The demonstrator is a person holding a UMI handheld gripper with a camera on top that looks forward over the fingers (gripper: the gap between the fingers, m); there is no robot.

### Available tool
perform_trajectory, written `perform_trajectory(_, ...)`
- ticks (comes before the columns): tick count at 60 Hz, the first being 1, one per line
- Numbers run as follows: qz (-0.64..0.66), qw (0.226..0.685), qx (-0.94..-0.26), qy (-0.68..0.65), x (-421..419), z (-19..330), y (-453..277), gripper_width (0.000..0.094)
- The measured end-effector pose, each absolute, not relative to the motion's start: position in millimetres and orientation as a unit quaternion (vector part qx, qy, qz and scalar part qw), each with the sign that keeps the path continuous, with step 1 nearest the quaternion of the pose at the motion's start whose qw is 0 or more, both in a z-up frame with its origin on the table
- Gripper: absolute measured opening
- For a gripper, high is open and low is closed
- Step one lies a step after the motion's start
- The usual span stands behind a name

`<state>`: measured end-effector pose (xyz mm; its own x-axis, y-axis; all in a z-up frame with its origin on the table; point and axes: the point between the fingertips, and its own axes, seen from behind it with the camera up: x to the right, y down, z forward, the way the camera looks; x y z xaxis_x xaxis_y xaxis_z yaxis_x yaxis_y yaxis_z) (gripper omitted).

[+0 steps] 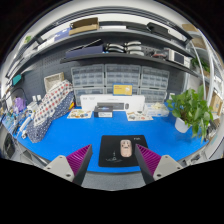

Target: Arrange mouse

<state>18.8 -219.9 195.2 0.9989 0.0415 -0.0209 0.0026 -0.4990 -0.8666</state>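
A beige mouse (pixel 126 148) lies on a black mouse mat (pixel 122 151) on the blue tabletop (pixel 100 130). My gripper (pixel 112 158) is open and empty. Its two fingers with magenta pads (pixel 79 157) stand to either side of the mat's near part. The mouse rests on the mat just ahead of the fingertips and between their lines, closer to the right finger, with clear gaps on both sides.
A potted green plant (pixel 191 108) stands at the right. A patterned cloth-covered object (pixel 50 108) lies at the left. Small items and a white device (pixel 108 108) line the back of the table under drawer cabinets (pixel 120 80) and shelves.
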Motion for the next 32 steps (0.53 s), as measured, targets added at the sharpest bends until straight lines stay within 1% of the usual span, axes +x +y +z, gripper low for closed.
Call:
perform_trajectory(12,0.016,0.492,-0.870,-0.024,5,188,-251,0.0866)
perform_trajectory(32,0.019,0.500,-0.866,-0.025,-6,202,-266,0.0867)
